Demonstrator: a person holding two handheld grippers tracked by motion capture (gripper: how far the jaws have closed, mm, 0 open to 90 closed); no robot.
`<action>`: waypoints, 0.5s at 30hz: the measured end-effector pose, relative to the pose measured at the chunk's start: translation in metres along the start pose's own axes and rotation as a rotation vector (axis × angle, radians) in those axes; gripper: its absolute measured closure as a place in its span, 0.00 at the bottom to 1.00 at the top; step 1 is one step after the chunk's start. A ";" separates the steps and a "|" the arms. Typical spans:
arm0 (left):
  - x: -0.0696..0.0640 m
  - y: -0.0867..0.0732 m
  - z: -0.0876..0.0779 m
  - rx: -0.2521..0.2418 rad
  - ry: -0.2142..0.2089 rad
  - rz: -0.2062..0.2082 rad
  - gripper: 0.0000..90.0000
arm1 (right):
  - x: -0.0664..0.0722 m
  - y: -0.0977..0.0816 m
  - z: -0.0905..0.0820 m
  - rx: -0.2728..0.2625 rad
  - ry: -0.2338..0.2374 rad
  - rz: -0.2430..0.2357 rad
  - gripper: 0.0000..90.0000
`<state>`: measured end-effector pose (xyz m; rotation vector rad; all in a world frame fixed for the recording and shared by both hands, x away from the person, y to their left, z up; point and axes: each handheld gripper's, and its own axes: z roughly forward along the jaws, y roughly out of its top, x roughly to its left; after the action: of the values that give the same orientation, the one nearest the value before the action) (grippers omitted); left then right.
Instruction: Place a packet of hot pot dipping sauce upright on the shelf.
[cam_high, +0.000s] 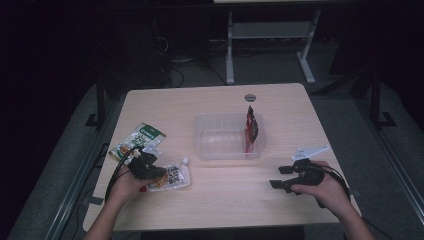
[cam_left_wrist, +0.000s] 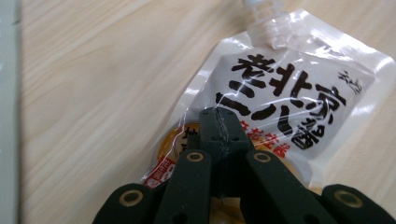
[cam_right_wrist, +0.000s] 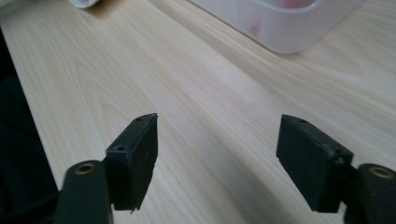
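A clear spouted pouch with black characters and an orange label lies flat near the table's front left. In the left gripper view the pouch lies right under my left gripper, whose black jaws are shut against each other over its lower half. I cannot tell whether they pinch the film. From above, the left gripper rests at the pouch's left end. My right gripper stands open low over the bare wood at the front right; its jaws hold nothing.
A clear plastic tub sits mid-table with a red packet upright at its right end; its corner shows ahead of the right gripper. A green and white snack bag lies at the left edge, behind the left hand.
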<state>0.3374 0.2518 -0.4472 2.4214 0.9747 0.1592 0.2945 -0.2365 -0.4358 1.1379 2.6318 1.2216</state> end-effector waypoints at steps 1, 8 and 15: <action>-0.003 0.001 0.001 -0.004 -0.004 0.005 1.00 | 0.000 0.000 0.000 0.010 0.001 -0.002 0.34; -0.009 0.003 -0.003 -0.025 -0.004 0.030 1.00 | -0.002 -0.002 0.002 0.038 0.030 0.011 0.42; 0.000 -0.017 -0.035 -0.044 0.044 -0.001 1.00 | -0.006 -0.004 -0.001 0.019 0.021 0.014 0.38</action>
<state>0.3169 0.2772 -0.4254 2.3868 0.9816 0.2319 0.2959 -0.2429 -0.4391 1.1553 2.6609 1.2197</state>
